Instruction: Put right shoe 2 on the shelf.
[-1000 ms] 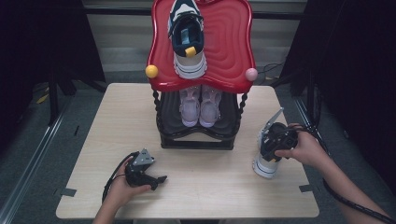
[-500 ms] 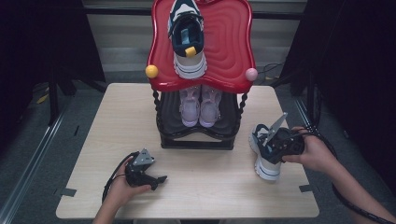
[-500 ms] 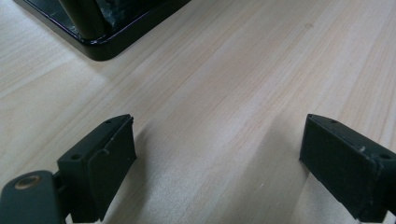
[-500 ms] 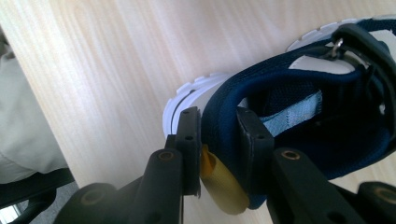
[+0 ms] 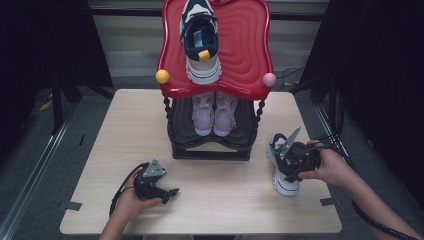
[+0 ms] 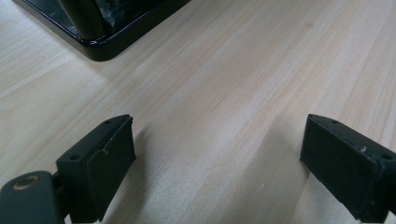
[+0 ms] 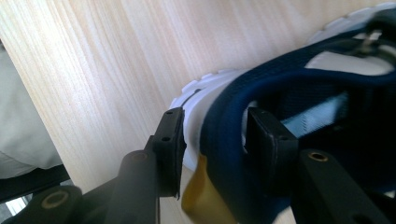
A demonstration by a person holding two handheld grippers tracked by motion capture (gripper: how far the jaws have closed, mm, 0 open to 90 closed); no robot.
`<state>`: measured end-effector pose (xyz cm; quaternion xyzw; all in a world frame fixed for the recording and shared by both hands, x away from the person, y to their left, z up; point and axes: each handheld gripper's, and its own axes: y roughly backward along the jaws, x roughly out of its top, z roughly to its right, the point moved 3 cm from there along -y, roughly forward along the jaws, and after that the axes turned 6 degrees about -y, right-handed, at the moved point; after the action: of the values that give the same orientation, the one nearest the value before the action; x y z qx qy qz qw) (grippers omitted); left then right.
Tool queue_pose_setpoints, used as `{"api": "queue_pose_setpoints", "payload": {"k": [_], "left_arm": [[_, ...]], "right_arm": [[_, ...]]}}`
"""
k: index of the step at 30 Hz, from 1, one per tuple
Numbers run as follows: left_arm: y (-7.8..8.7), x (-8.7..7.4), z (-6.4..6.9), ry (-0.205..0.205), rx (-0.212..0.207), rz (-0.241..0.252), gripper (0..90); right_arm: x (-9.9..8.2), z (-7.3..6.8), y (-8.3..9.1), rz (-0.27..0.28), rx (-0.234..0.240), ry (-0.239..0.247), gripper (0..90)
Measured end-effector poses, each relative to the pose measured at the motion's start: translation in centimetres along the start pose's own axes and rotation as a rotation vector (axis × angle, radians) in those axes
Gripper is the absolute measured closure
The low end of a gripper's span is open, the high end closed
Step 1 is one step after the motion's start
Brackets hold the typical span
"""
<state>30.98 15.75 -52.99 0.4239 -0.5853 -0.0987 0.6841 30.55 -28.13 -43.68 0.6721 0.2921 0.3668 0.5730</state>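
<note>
A navy and white sneaker (image 5: pixel 286 184) rests on its sole at the table's right side, toe toward the front edge. My right gripper (image 5: pixel 283 156) is at its heel. In the right gripper view one jaw is outside the white heel and the other inside the opening, with the navy heel collar (image 7: pixel 224 140) between them. My right gripper (image 7: pixel 215 135) has just been opening its jaws and they look loose on the collar. My left gripper (image 5: pixel 169 192) lies open on the table at the front left, with bare wood between the jaws of my left gripper (image 6: pixel 217 140).
A two-level rack stands at the back middle. Its red top shelf (image 5: pixel 250 45) carries a matching navy sneaker (image 5: pixel 201 42). A pale lilac pair (image 5: pixel 215 112) sits on the lower black shelf. The rack's black base (image 6: pixel 95 44) is just ahead of my left gripper. Cables trail off both sides.
The sneaker at the right has gone from being covered by the gripper to lying flat with its navy opening showing. My right hand shifted slightly right. The left hand stayed put.
</note>
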Motion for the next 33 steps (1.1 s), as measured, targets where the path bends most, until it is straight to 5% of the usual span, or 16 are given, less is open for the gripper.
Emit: {"api": "queue_pose_setpoints", "payload": {"k": [12,13,19,28,33], "left_arm": [[0.0,0.0,0.0,0.000,0.001,-0.002,9.4],[0.0,0.0,0.0,-0.001,0.002,-0.004,9.4],[0.0,0.0,0.0,-0.001,0.002,-0.004,9.4],[0.0,0.0,0.0,-0.001,0.002,-0.004,9.4],[0.0,0.0,0.0,0.000,0.001,-0.004,9.4]], "right_arm": [[-0.3,-0.3,-1.6,-0.051,0.014,0.051,58.3],[-0.3,-0.5,-1.7,-0.039,0.015,0.022,58.3],[-0.4,-0.4,-2.1,-0.057,0.012,0.076,57.8],[-0.5,-0.5,-2.3,-0.080,0.023,0.079,54.3],[-0.4,-0.6,-2.5,-0.077,0.032,0.076,60.2]]}}
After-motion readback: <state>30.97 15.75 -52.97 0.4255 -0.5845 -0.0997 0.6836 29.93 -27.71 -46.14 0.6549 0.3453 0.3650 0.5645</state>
